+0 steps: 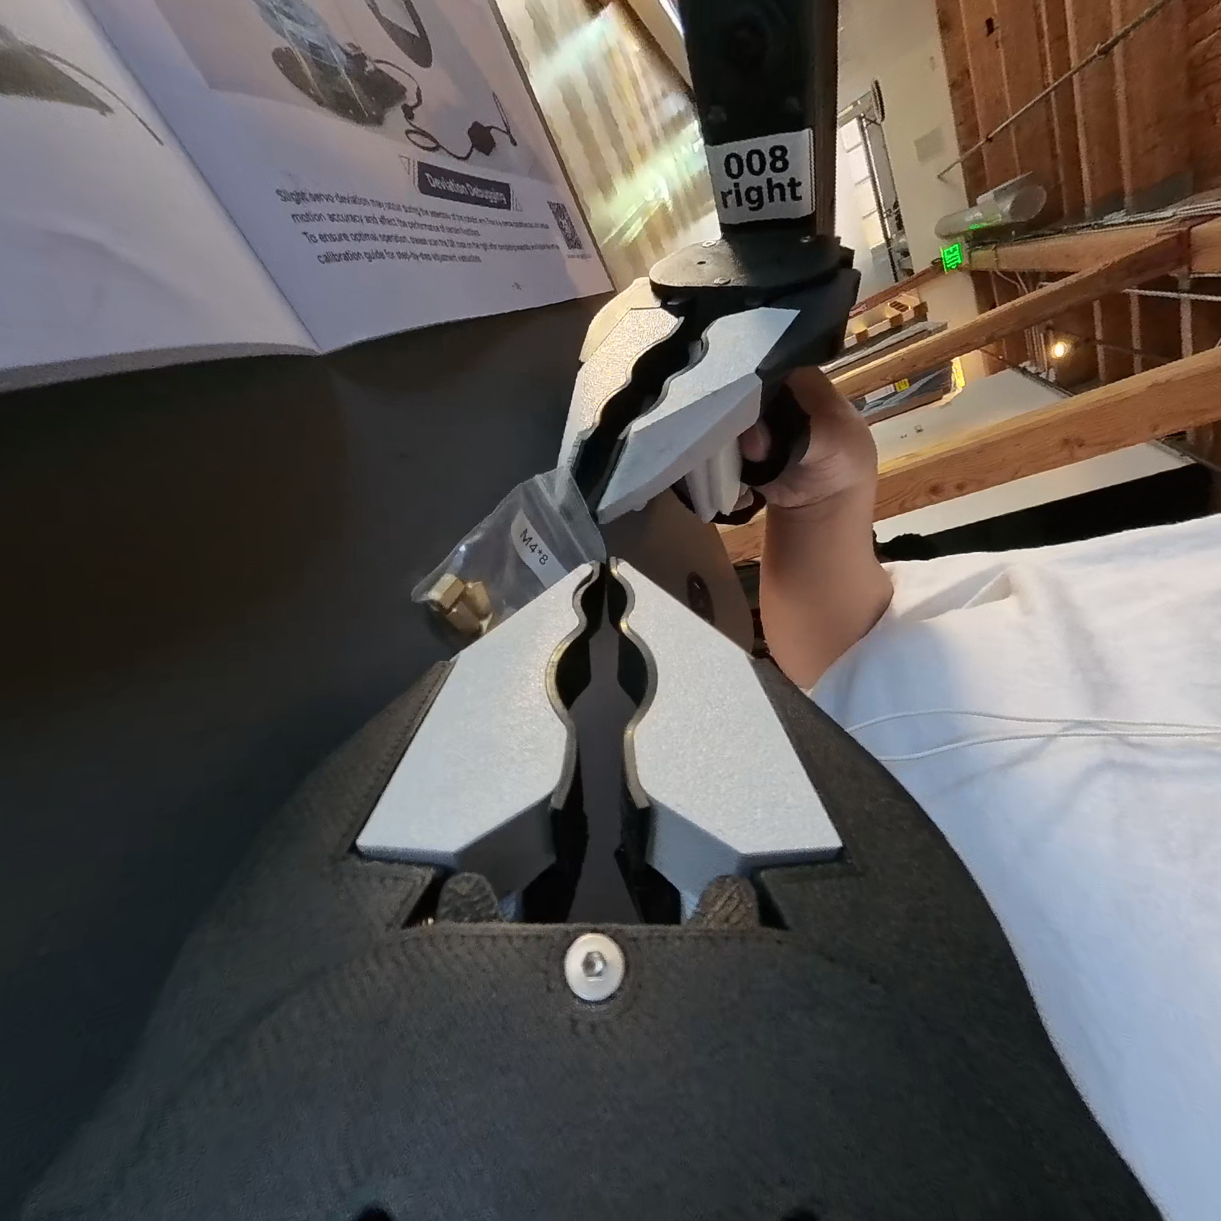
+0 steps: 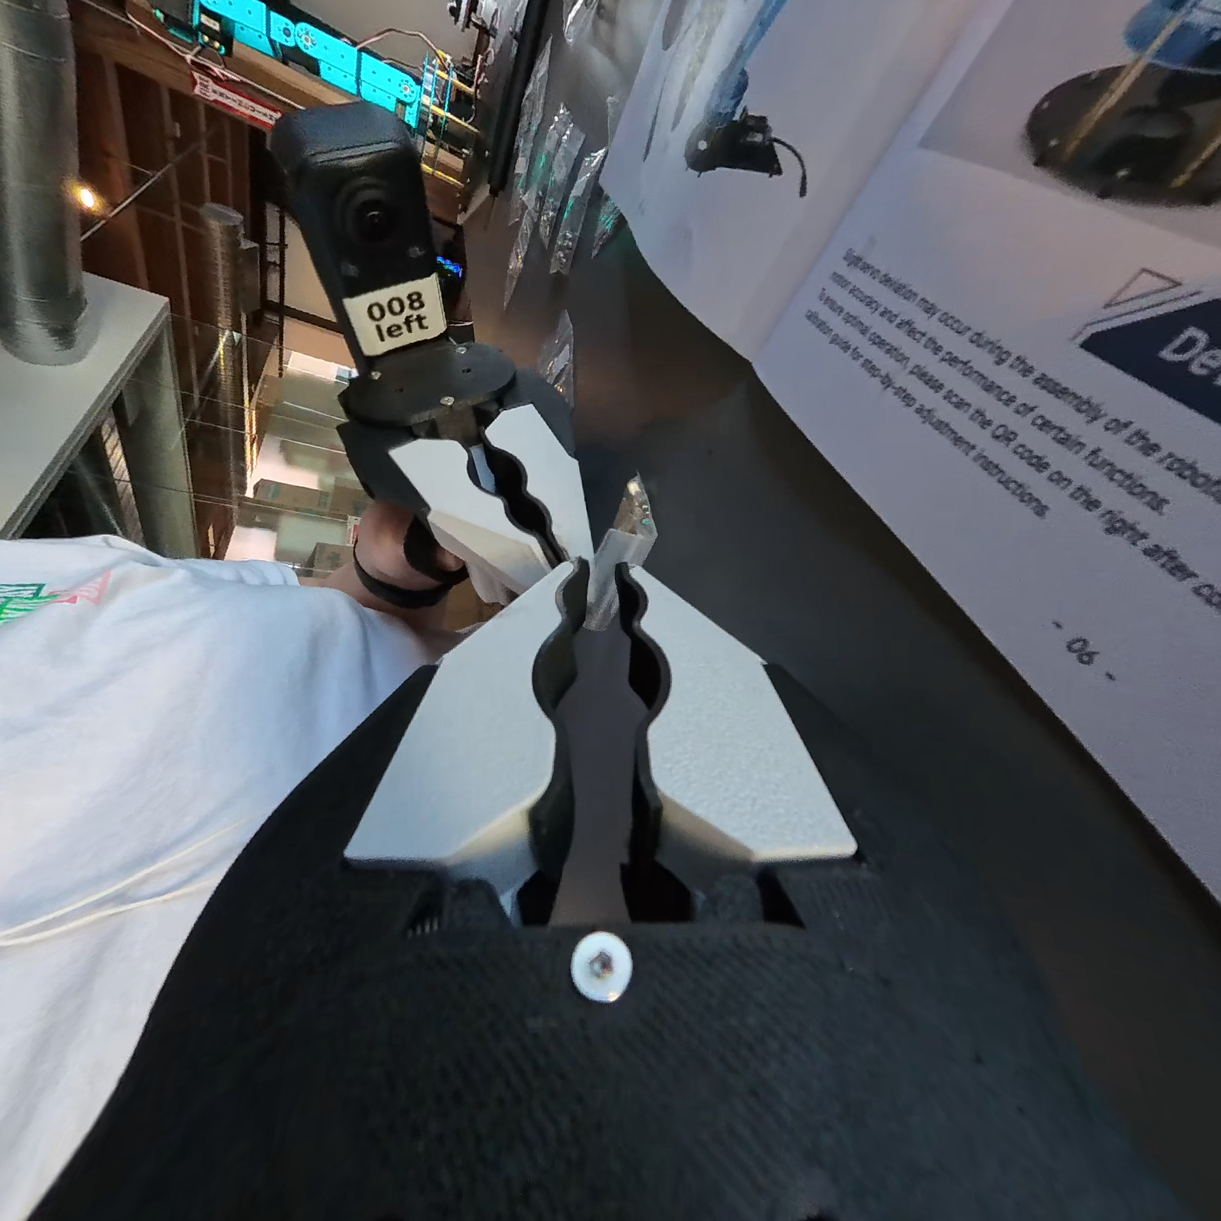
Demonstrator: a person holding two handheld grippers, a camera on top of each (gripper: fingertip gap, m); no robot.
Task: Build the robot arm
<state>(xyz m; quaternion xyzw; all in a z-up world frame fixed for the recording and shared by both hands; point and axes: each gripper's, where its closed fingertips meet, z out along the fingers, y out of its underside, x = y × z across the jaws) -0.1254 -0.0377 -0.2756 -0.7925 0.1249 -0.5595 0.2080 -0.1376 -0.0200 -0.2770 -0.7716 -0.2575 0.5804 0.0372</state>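
A small clear plastic bag (image 1: 522, 548) with a white label holds brass hex parts (image 1: 459, 604). It hangs above a dark table (image 1: 198, 594) between both grippers. My left gripper (image 1: 602, 569) is shut, its tips pinching the bag's lower corner. My right gripper (image 1: 585, 509) comes in from above and is shut on the bag's top edge. In the right wrist view my right gripper (image 2: 600, 576) pinches a strip of the bag (image 2: 621, 538). The left gripper (image 2: 565, 555) is closed right beside it, tips nearly touching mine.
An open white booklet (image 1: 264, 198) with pictures and print lies on the table just beyond the bag; it also shows in the right wrist view (image 2: 991, 330). Several more small plastic bags (image 2: 561, 185) lie farther off. A person in a white shirt (image 1: 1024, 727) holds both grippers. The grippers are tip to tip, or close to it.
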